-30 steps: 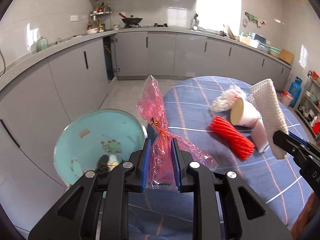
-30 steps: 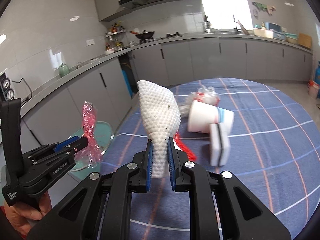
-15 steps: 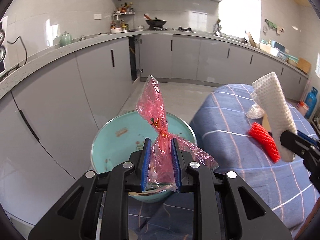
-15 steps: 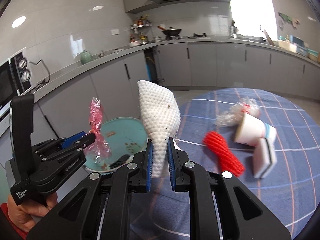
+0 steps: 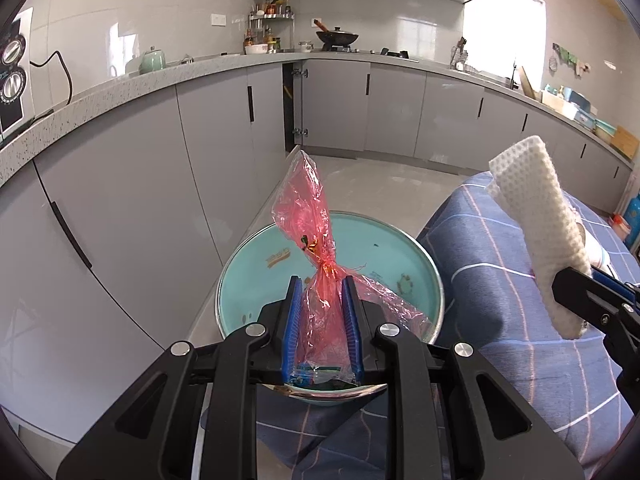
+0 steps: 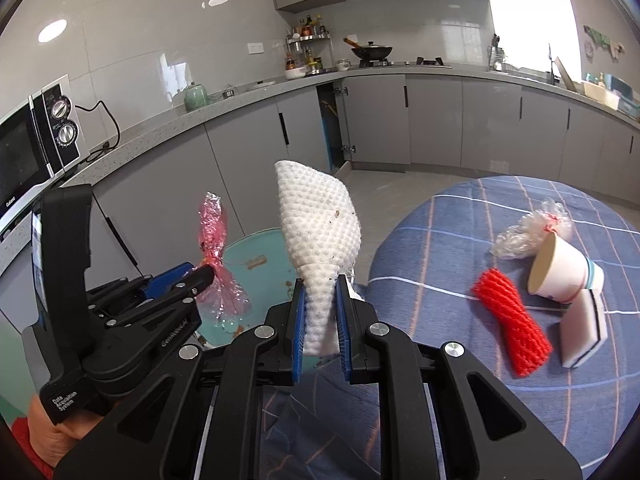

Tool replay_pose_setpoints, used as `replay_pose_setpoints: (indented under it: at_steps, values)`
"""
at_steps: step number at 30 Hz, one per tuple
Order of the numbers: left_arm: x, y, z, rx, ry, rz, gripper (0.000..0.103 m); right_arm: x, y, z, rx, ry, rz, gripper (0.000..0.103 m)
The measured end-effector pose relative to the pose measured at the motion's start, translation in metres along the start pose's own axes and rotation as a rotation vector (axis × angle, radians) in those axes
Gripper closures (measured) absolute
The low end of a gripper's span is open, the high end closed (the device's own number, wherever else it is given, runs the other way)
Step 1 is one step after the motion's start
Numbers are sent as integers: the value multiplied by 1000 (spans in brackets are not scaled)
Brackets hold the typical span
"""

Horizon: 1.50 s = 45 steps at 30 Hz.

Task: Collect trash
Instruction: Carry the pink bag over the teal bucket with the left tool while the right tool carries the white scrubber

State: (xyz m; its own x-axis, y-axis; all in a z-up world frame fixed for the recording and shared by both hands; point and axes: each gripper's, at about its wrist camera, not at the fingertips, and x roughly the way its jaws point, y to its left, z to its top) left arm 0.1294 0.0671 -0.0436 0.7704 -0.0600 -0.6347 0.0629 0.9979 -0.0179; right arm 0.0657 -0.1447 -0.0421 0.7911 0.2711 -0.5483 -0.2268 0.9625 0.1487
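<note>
— Where's the round teal enamel basin (image 5: 276,240) from my grippers?

— Directly under my left gripper (image 5: 320,320), clamped on the crumpled pink plastic bag (image 5: 310,216). My right gripper (image 6: 320,320), pinching the white foam net sleeve (image 6: 320,232), hangs beside it, over the desk's (image 6: 460,240) left edge.

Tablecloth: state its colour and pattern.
The tablecloth is blue with a check of thin white and orange-pink lines, clearest in the right wrist view.

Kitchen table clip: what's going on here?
A person is clearing trash with a hand-held gripper in each hand. The left hand-held gripper is shut on a pink plastic bag above the teal bin; the right hand-held gripper is shut on a white foam net. A red foam net, paper cup and sponge remain on the table.
</note>
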Motion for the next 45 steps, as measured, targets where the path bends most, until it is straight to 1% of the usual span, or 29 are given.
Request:
replay_pose_setpoints:
  at_steps: [19,29,40,45]
  values:
    - [13,6,1,-23,20,6,82,17,7,3,-7,38,31,88]
    - [15,9,3,-35,26,0,82,22,11,6,-15,46,33,88]
    - [22,23,5,-71,46,-1,82,32,17,7,-18,58,38,88]
    - [25,21,4,-74,55,-7,82,35,20,7,-22,63,39,88]
